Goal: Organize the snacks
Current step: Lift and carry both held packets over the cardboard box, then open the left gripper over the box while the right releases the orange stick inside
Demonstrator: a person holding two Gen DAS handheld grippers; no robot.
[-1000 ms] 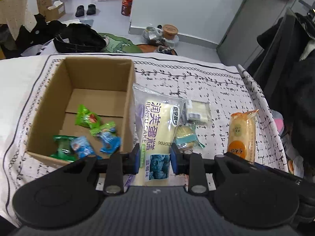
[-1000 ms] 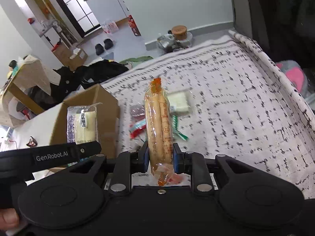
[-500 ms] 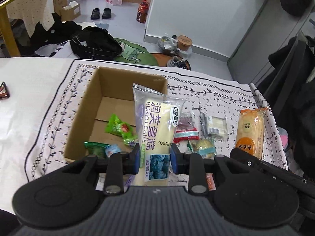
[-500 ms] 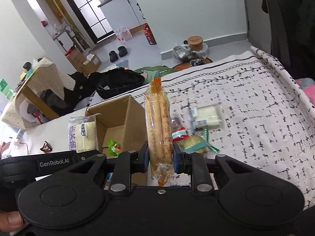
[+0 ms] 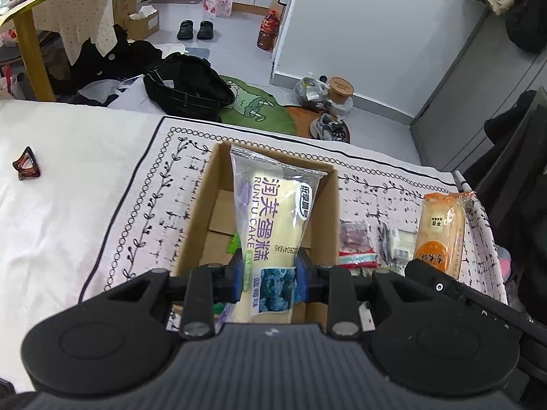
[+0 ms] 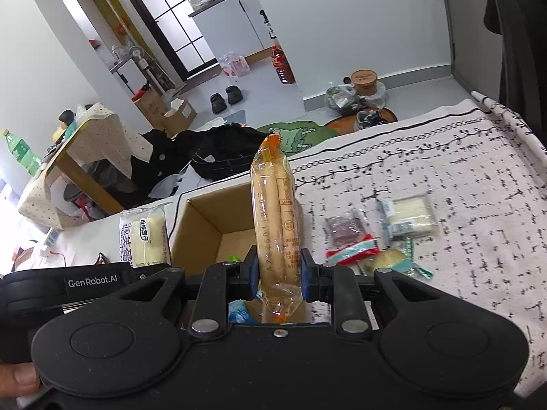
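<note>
My left gripper (image 5: 270, 278) is shut on a yellow cake packet with a blueberry picture (image 5: 271, 235), held upright above the open cardboard box (image 5: 195, 218). My right gripper (image 6: 277, 275) is shut on an orange-ended clear packet of long biscuits (image 6: 275, 218), also upright over the same cardboard box (image 6: 208, 222). The biscuit packet (image 5: 441, 230) shows at the right of the left wrist view, and the cake packet (image 6: 143, 237) shows at the left of the right wrist view. A green wrapped sweet (image 5: 233, 243) lies inside the box.
Loose snacks lie on the patterned cloth (image 6: 444, 171) right of the box: a red-edged packet (image 6: 348, 239), a white packet (image 6: 410, 218) and a green-striped one (image 6: 393, 261). A brown hair clip (image 5: 25, 167) rests far left. Bags and shoes crowd the floor beyond the table edge.
Both grippers have lifted and pulled back, each keeping its packet. The box now sits directly behind the held packets in both views, and more of the room shows.
</note>
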